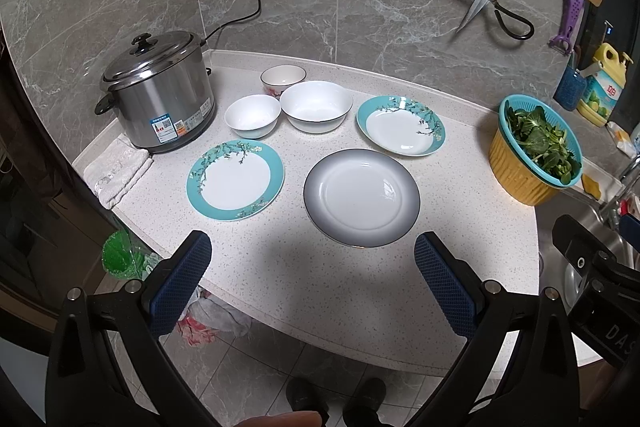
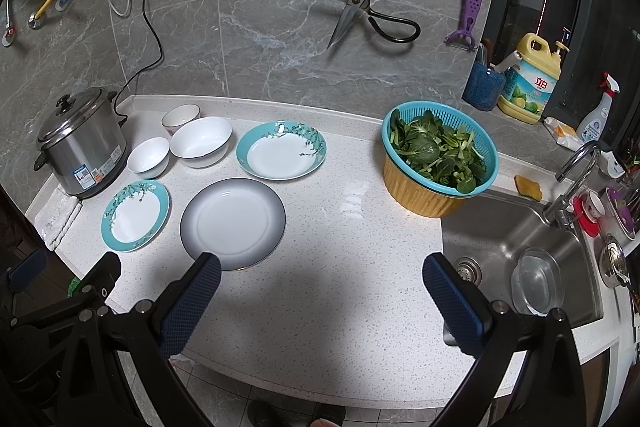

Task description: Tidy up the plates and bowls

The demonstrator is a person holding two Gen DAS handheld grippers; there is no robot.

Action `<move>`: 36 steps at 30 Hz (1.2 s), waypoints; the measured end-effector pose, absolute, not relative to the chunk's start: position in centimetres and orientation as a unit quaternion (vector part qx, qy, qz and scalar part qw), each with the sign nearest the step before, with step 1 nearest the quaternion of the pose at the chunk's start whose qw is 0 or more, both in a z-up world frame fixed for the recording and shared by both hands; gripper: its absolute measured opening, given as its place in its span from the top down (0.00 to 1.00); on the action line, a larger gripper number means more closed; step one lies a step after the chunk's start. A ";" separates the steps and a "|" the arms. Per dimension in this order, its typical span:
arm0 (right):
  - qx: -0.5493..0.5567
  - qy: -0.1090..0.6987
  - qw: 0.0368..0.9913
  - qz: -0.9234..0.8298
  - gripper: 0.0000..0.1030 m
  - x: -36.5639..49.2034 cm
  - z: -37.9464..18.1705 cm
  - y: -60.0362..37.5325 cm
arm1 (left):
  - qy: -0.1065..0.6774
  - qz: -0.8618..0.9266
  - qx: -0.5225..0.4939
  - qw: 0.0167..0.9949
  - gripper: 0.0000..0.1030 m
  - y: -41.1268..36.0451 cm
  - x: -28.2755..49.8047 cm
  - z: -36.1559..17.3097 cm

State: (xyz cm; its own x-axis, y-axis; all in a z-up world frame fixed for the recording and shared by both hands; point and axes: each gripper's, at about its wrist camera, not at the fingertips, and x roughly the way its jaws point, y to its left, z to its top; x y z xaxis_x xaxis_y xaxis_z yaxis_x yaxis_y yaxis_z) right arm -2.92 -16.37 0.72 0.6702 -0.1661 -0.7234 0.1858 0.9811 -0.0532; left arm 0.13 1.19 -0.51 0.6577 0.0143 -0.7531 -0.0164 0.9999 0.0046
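Both tools hang above the near edge of the desk (image 1: pixel 360 299) with nothing between their fingers: the left tool (image 1: pixel 312 259) stands wide apart, and the right tool (image 2: pixel 320 281) stands equally wide. No dish is stacked yet, so the step in hand is judged to be the first pickup. Three plates lie flat and apart from one another: the grey-rimmed plate (image 1: pixel 361 197) nearest the tools, the flat teal plate (image 1: pixel 235 179) to its left, and the deeper teal plate (image 1: pixel 401 125) behind it to the right. Three bowls cluster behind the plates, close beside the steel cooker (image 1: pixel 160 91): the large white bowl (image 1: pixel 316 105), the small white bowl (image 1: pixel 253 116) just left of it, and the flowered bowl (image 1: pixel 283 79) at the rear. A sound order is plates on plates and bowls in bowls, with the widest piece at the bottom; the grey-rimmed plate looks the widest and suits the base, and the large white bowl suits the base of the bowl nest. A flat plate offers only its rim, so one finger should slide under the lip at the near edge while the other closes on top, and the plate should stay level while carried. Glazed ware is likely slippery, so the grip should seat well past the lip. The basket of greens (image 1: pixel 538 149) stands well apart on the right, near the sink (image 2: pixel 512 239), and need not be disturbed.
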 end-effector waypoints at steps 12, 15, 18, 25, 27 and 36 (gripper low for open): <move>0.012 0.395 0.914 -0.097 0.00 -2.8 0.6 -16.4 | 0.414 0.009 -0.001 0.910 0.00 1.2 0.1 -0.5; 0.012 0.395 0.914 -0.097 0.00 -2.8 0.6 -16.4 | 0.414 0.009 -0.001 0.910 0.00 1.2 0.1 -0.5; 0.012 0.394 0.914 -0.097 0.00 -2.8 0.6 -16.4 | 0.414 0.009 -0.001 0.910 0.00 1.2 0.2 -0.5; 0.011 0.395 0.914 -0.097 0.00 -2.7 0.4 -16.5 | 0.414 0.010 -0.001 0.910 0.00 1.2 0.2 -0.5; 0.012 0.395 0.914 -0.096 0.00 -2.6 0.3 -16.6 | 0.415 0.011 -0.001 0.910 0.00 1.1 0.3 -0.7; 0.009 0.405 0.910 -0.093 0.00 -1.9 -1.4 -18.2 | 0.449 0.015 -0.018 0.893 0.00 0.8 2.2 -4.7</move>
State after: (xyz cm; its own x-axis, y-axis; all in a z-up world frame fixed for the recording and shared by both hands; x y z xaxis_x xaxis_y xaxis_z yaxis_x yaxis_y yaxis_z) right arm -1.91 -18.17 -1.36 0.6550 -0.1617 -0.7381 0.1767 0.9825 -0.0584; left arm 2.24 0.79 -4.66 0.5968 0.0118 -0.8023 -0.0433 0.9989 -0.0175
